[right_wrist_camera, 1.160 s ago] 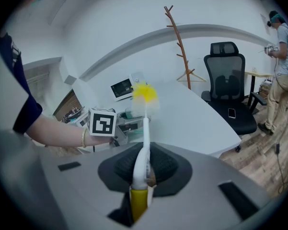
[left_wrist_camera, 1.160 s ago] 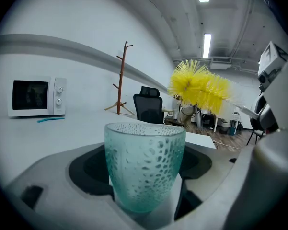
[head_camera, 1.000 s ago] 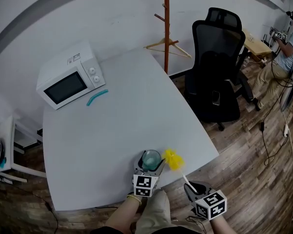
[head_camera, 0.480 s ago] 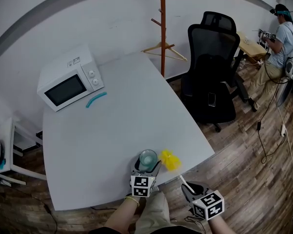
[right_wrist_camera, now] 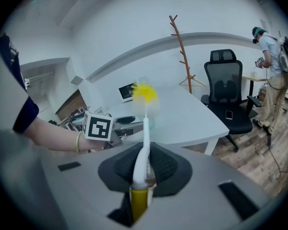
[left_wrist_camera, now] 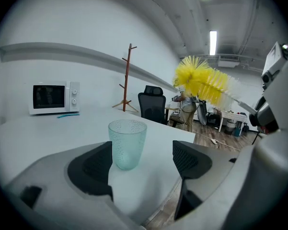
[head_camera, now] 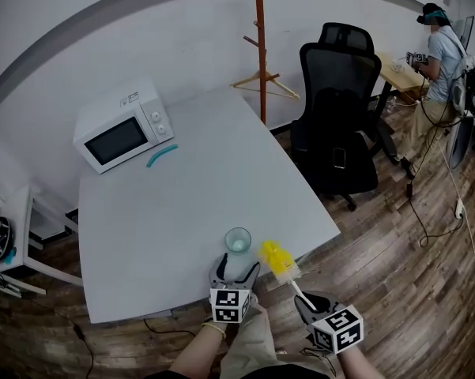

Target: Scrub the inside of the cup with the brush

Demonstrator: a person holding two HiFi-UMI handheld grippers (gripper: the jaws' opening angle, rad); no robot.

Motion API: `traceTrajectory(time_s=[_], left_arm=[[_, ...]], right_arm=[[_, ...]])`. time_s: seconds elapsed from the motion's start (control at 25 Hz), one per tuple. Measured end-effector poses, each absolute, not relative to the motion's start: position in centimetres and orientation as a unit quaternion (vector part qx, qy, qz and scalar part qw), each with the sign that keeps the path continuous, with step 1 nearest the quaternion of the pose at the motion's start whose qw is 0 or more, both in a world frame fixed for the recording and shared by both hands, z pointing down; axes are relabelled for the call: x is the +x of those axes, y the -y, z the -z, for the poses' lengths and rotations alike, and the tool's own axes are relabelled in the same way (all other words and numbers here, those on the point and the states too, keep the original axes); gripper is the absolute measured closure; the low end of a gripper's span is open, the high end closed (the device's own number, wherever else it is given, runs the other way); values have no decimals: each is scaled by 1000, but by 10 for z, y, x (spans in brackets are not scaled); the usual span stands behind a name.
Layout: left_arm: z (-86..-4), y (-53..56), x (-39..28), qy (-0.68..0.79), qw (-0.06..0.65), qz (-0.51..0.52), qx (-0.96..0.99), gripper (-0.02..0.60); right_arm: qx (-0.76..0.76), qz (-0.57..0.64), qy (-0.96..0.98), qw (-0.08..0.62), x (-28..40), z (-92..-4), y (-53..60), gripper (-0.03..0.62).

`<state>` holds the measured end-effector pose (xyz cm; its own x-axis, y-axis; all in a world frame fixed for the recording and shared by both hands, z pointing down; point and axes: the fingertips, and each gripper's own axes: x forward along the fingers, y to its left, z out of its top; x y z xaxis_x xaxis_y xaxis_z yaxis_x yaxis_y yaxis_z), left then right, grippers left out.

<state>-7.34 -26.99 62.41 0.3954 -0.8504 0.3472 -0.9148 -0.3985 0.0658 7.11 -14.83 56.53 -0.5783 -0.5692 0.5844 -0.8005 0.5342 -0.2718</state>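
A clear greenish cup [head_camera: 238,240] stands upright on the white table [head_camera: 174,219] near its front edge. In the left gripper view the cup [left_wrist_camera: 127,143] is just ahead of the jaws, closer to the left one and touched by neither. My left gripper [head_camera: 234,274] is open right behind the cup. My right gripper [head_camera: 306,301], off the table's front right, is shut on the white handle of a brush [right_wrist_camera: 144,143]. Its yellow bristle head [head_camera: 277,259] hangs in the air just right of the cup, and shows as the bristle head [left_wrist_camera: 201,83] above the cup's level.
A white microwave [head_camera: 122,136] and a teal strip [head_camera: 161,155] lie at the table's far left. A wooden coat stand [head_camera: 260,46] and a black office chair [head_camera: 336,117] stand beyond the right edge. A person [head_camera: 441,46] stands at a desk far right.
My left gripper has let go of the cup and drawn back towards me, leaving it standing on the table. The brush still hangs to the right of the cup.
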Motion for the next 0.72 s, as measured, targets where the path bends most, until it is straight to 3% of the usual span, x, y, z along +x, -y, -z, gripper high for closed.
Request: traceTrajectory(time_s=[0.52,0.56,0.64,0.72], left_arm=[[-576,163,-46,539,94,-100,831,211],[-571,156,-45,540,89,-97,831,255],[-562,142,-45,549,83,-89,827,444],[-554,129,-46,557,79,-83,823,513]], right_arm=[[393,-240,864,202,82,-549,71,540],[393,-239,865,200,83,-547,66,540],[390,-236,868,197,84,-545,55,542],[388,-233,870,194,86,-542,45,540]])
